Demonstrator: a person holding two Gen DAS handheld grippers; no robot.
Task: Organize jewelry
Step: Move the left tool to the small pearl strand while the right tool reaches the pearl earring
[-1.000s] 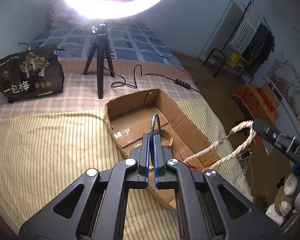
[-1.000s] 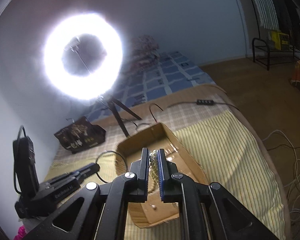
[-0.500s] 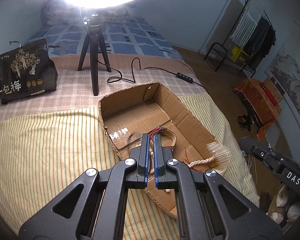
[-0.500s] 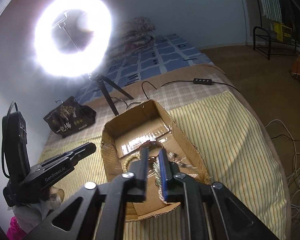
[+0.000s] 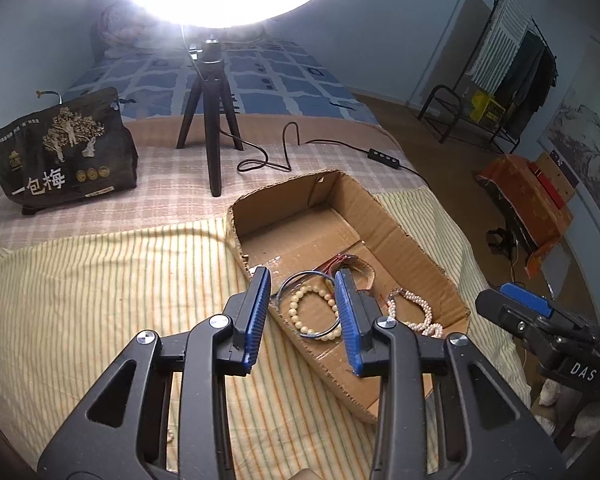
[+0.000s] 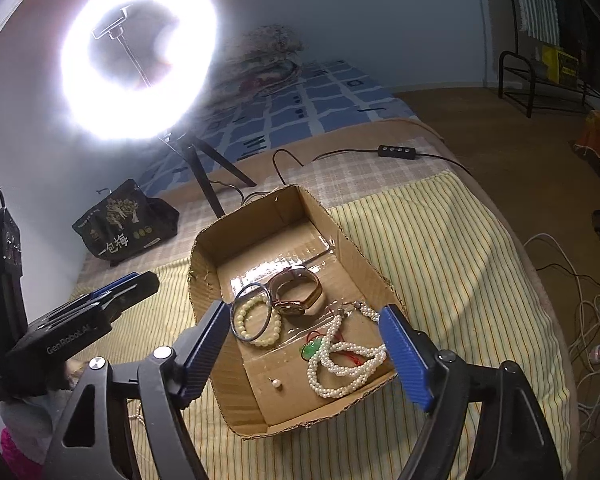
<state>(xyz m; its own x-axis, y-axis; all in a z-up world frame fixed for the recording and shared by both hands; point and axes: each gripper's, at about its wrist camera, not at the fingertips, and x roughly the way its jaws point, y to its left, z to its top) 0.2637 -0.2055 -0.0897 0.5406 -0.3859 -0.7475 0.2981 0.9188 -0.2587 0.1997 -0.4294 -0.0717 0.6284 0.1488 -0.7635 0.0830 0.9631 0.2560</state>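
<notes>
Both claws are hanging wide and holding nothing: the left claw (image 5: 303, 316) and right claw (image 6: 306, 354) at lower centre. The jewelry is lying in the cardboard box (image 6: 342, 246); the pearl necklace (image 6: 346, 360) is sitting near the low front edge, so a nudge could be spilling it onto the bed.

The left hand-held gripper (image 5: 302, 312) fills the lower middle of its own view, blue-padded jaws spread apart — nothing between them. The right hand-held gripper (image 6: 304, 350) stands wider still, fingers splayed toward the lower corners of its frame — also holding nothing.
</notes>
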